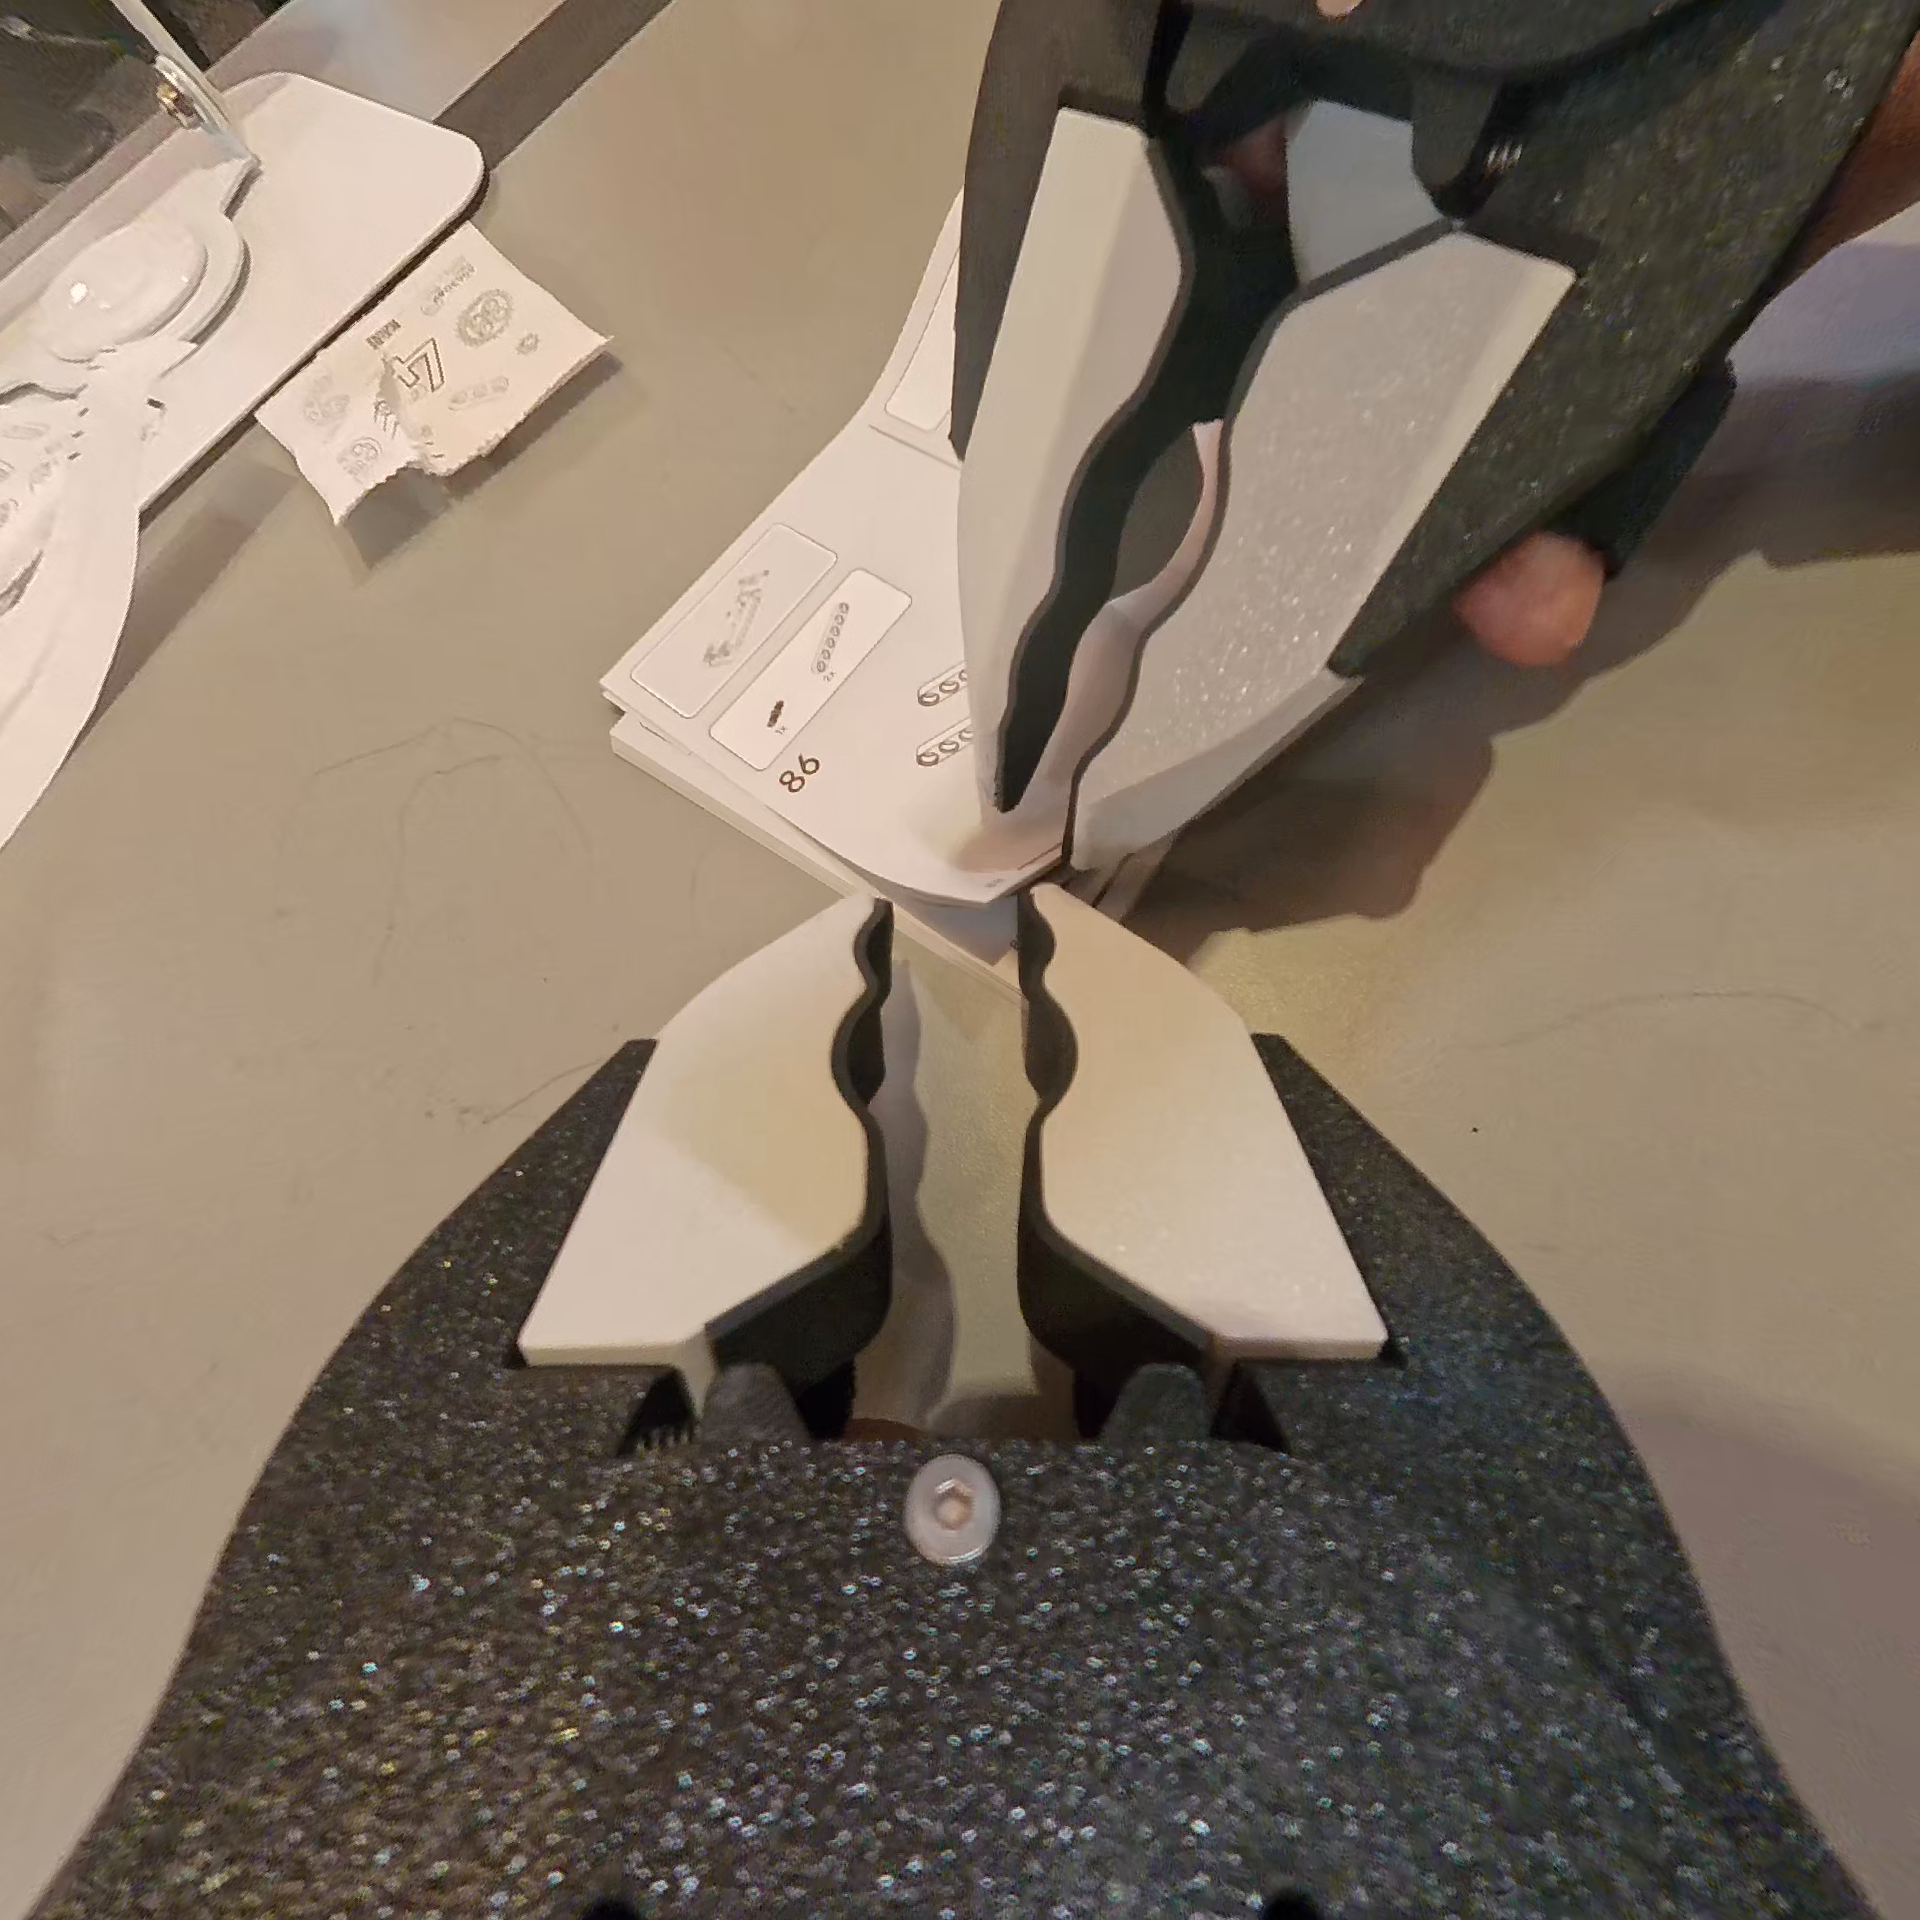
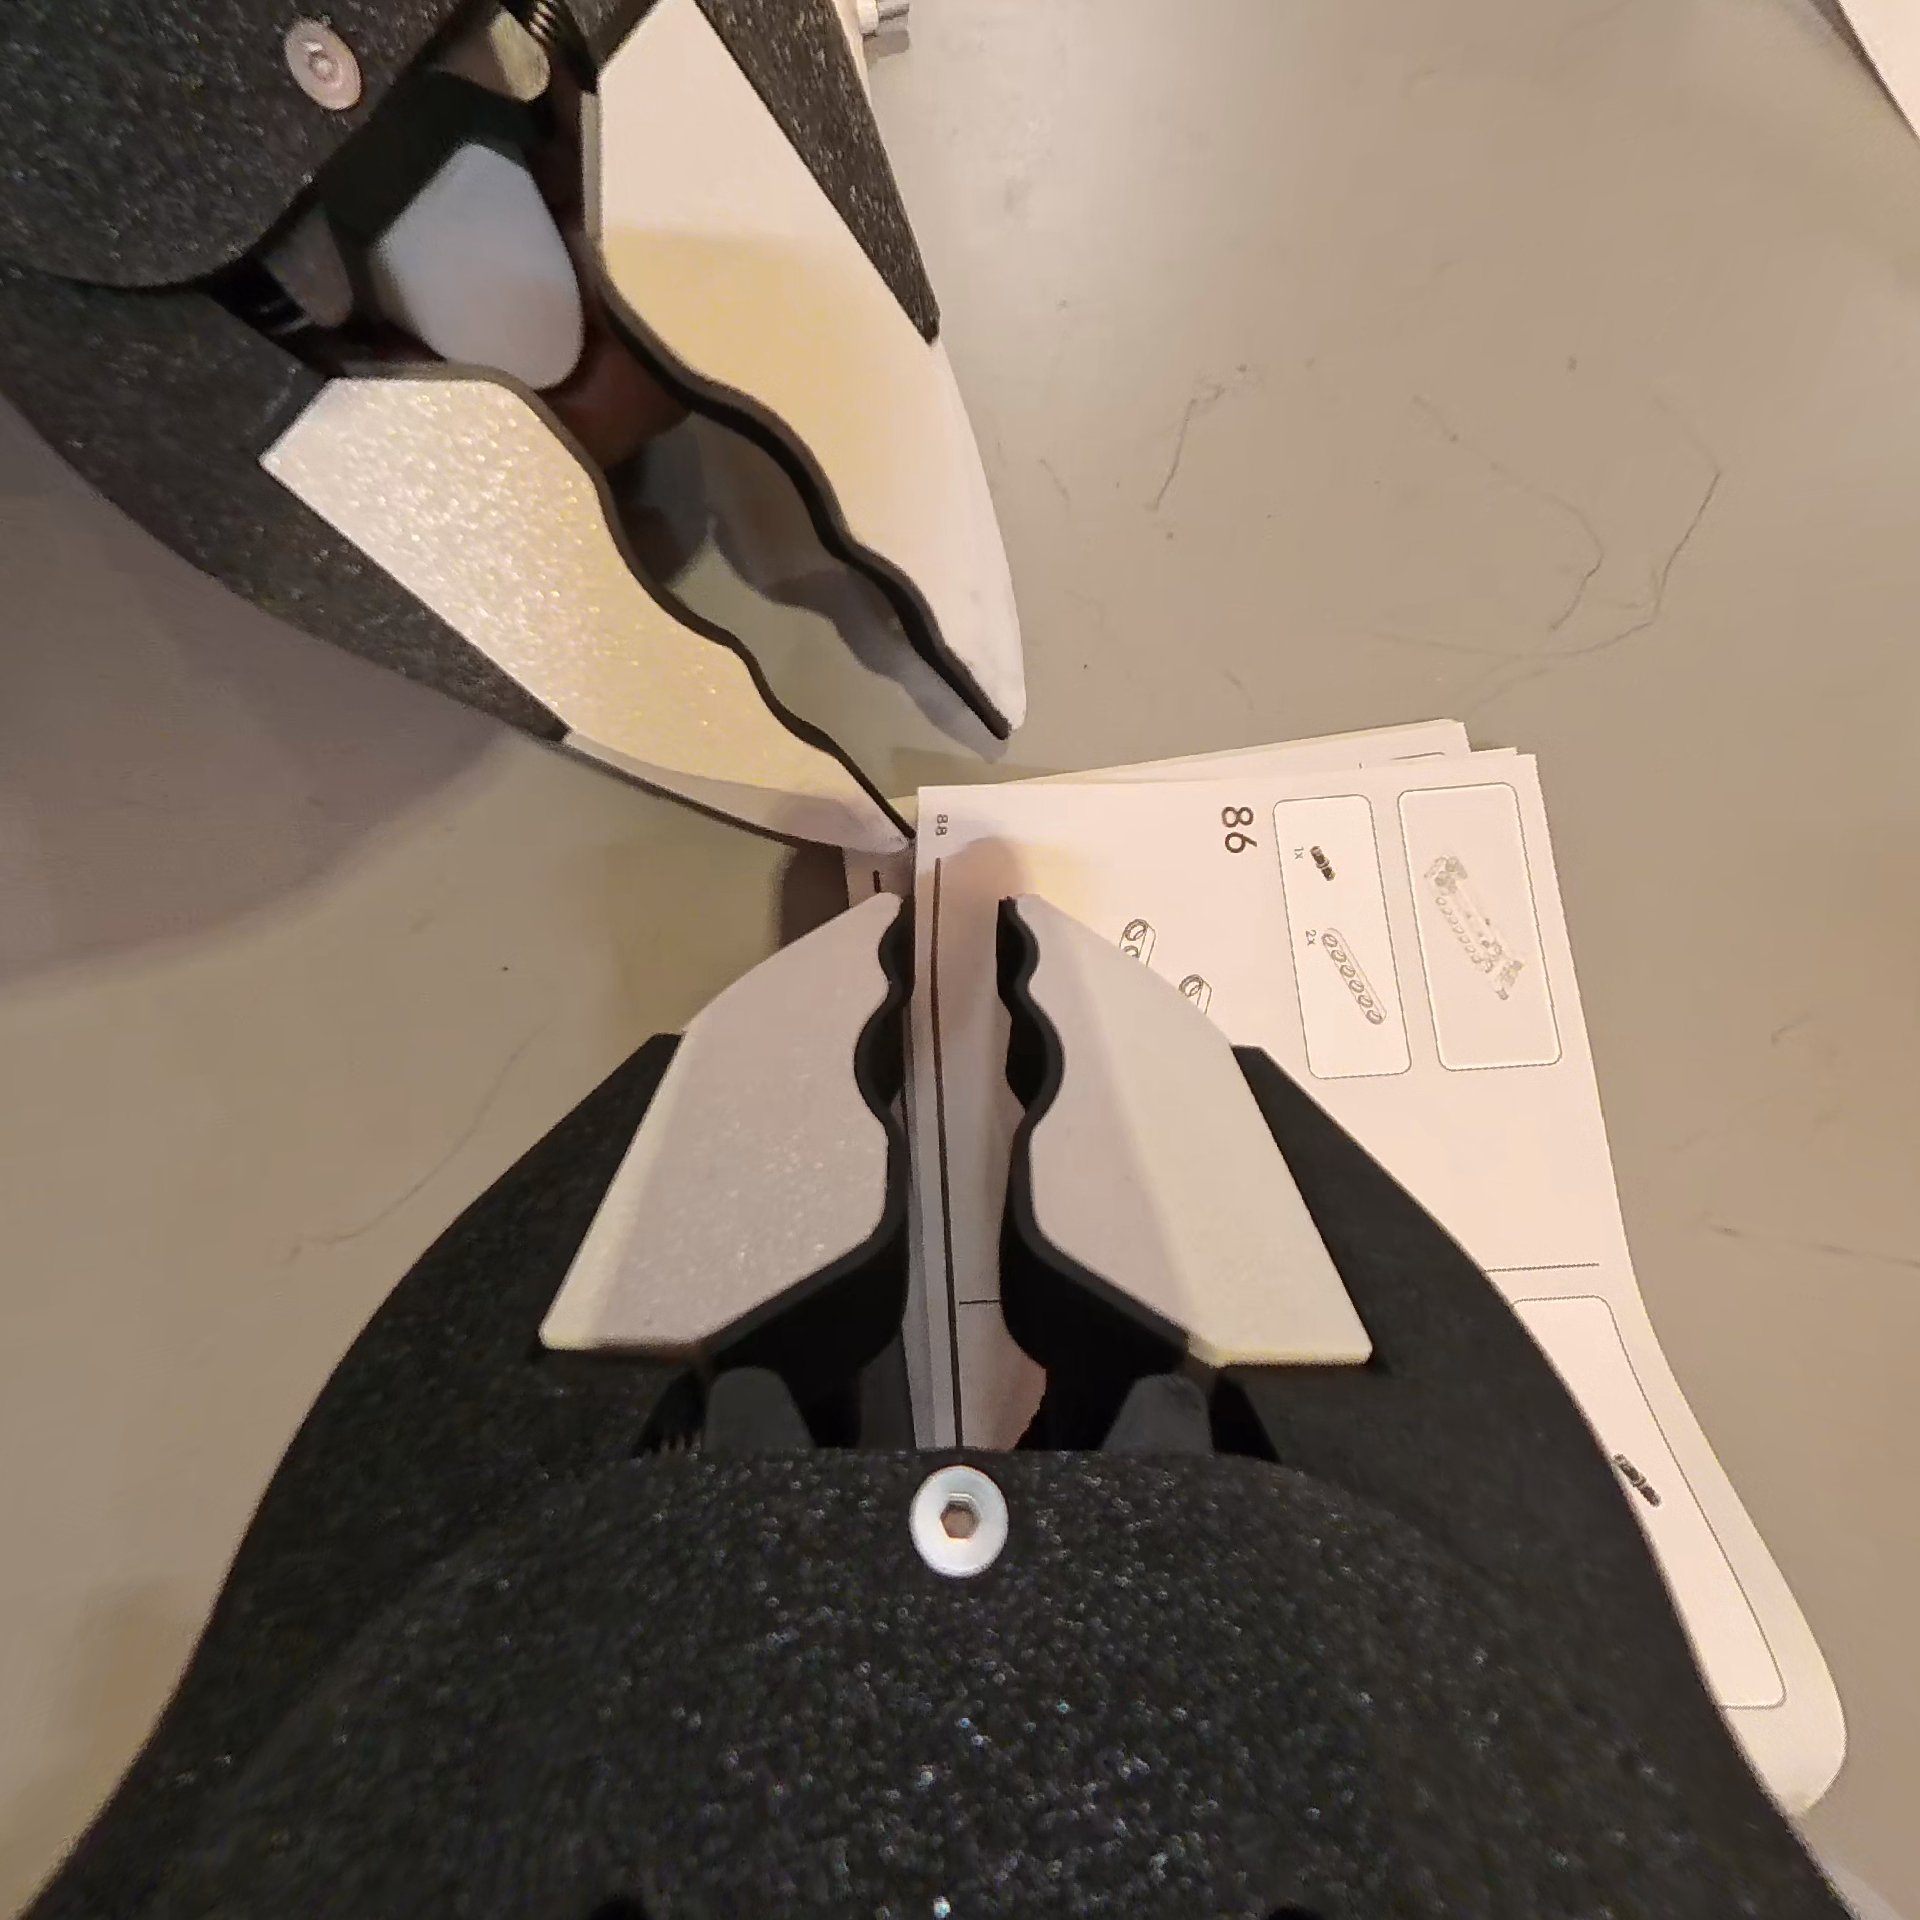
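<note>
Two claws flank booklet [image 2: 1195,883] corner, spine unclear.

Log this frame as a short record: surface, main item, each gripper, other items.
surface: grey table
main item: white instruction booklet, open, top page curling up
left gripper: jaws open, tips at the booklet's near corner
right gripper: jaws open, over the lifted page edge; grip cannot be told
other items: torn sticker sheet, white tray

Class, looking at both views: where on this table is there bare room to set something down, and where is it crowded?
Bare grey table beyond the booklet. Crowded at the booklet's corner, where both grippers meet, and by the white tray and torn paper.
</note>
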Tool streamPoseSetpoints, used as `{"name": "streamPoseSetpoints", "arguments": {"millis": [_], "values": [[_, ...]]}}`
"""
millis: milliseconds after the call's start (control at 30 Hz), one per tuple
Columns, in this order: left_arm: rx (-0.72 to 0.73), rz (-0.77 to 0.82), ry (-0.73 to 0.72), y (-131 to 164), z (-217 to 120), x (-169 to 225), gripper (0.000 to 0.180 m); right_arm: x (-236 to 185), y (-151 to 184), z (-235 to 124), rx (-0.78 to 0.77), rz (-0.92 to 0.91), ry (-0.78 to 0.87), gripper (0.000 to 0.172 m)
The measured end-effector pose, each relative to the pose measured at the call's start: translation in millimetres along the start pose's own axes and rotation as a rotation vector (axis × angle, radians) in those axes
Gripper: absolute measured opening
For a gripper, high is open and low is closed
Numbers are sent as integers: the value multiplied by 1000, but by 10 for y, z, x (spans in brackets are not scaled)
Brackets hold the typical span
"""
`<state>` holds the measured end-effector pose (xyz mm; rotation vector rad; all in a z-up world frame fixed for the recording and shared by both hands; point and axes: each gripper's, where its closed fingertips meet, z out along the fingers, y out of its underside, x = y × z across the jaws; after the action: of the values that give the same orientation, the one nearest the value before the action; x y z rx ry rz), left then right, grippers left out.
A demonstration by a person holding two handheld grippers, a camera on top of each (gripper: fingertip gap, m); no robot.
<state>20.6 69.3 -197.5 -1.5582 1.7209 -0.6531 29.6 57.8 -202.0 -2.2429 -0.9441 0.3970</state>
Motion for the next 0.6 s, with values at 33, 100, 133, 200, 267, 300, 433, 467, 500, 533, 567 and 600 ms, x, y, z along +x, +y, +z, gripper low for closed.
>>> {"name": "streamPoseSetpoints", "arguments": {"millis": [33,100,133,200,267,300,433,467,500,533,567,600], "values": [[0,0,-1,1,-1,-2,25,3,0,-4,1,2,0,14],[-1,0,-1,3,0,-5,25,9,1,-9,3,7,0,14],[-2,0,-1,4,0,-6,25,10,0,-12,4,9,0,14],[-2,1,-2,5,1,-6,25,11,0,-14,5,14,-3,14],[-2,2,-3,6,2,-6,25,13,9,-15,3,19,-5,14],[-2,2,-3,6,2,-6,25,15,12,-14,2,21,-6,14],[-1,2,-4,2,-3,-9,25,17,20,-16,1,27,-9,14],[2,2,-5,-4,-6,-9,25,19,20,-16,1,29,-9,14],[4,1,-5,-9,-11,-10,25,22,20,-17,2,31,-8,14],[5,1,-6,-14,-15,-10,25,23,18,-18,3,32,-8,13],[7,2,-7,-18,-18,-12,25,25,17,-20,4,34,-7,13],[9,2,-7,-21,-21,-13,25,27,15,-22,5,36,-6,12]]}}
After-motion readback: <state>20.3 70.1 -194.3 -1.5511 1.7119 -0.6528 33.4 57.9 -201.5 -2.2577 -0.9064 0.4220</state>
